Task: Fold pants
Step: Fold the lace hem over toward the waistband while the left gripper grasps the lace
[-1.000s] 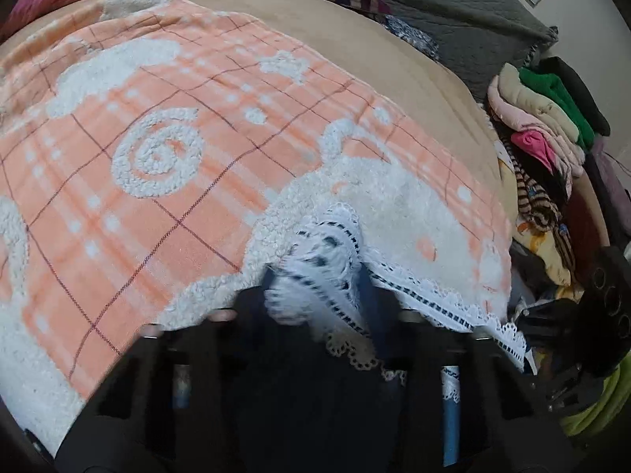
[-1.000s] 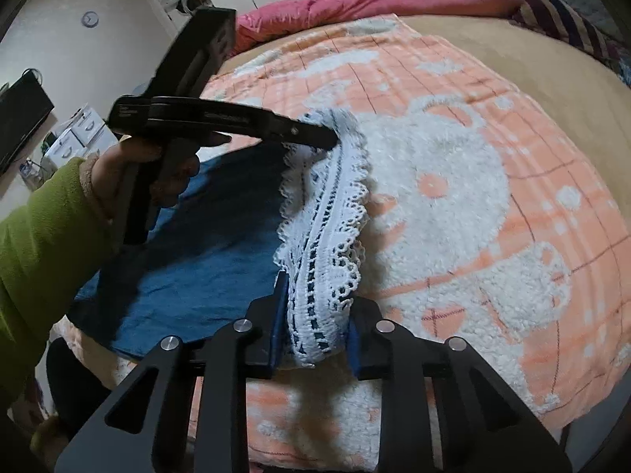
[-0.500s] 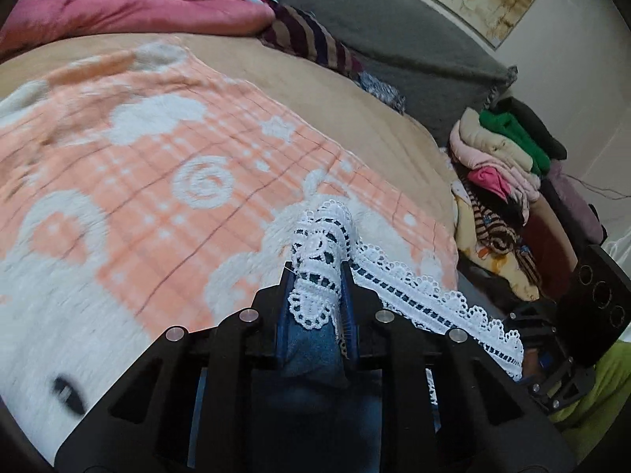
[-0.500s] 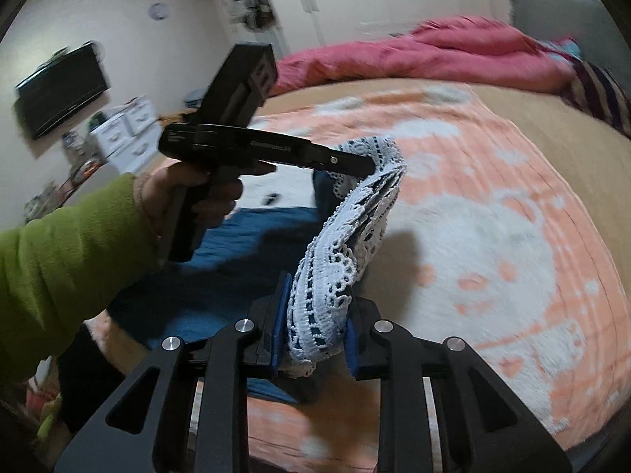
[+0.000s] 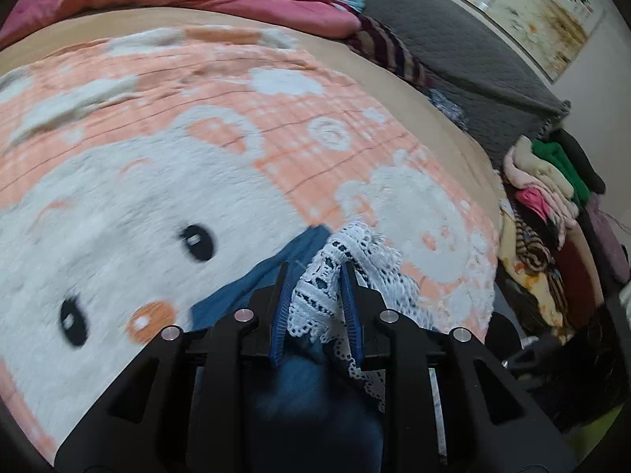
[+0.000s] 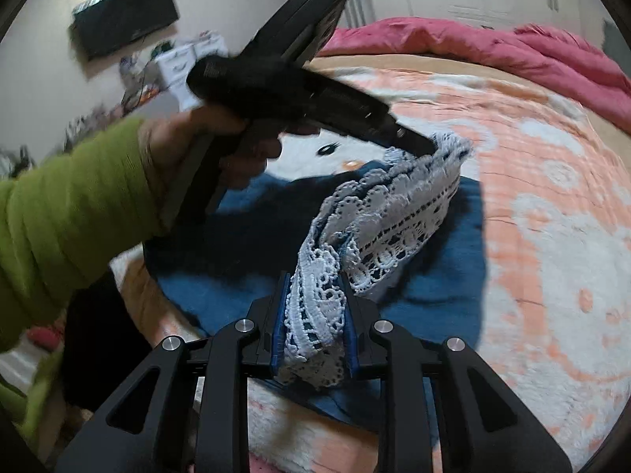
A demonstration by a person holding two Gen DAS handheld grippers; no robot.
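I see the bed (image 5: 441,134) under an orange-and-white cartoon blanket (image 6: 552,236), and on it the blue pants (image 6: 244,268), part lying flat, their white lace hem (image 6: 402,213) lifted. My right gripper (image 6: 313,315) is clamped on the lace. My left gripper (image 5: 315,299) has lace between its pads, and its jaws are opening. My worry: that corner slips free and the fold skews. There is pale lettering on the left gripper's body, too blurred to read.
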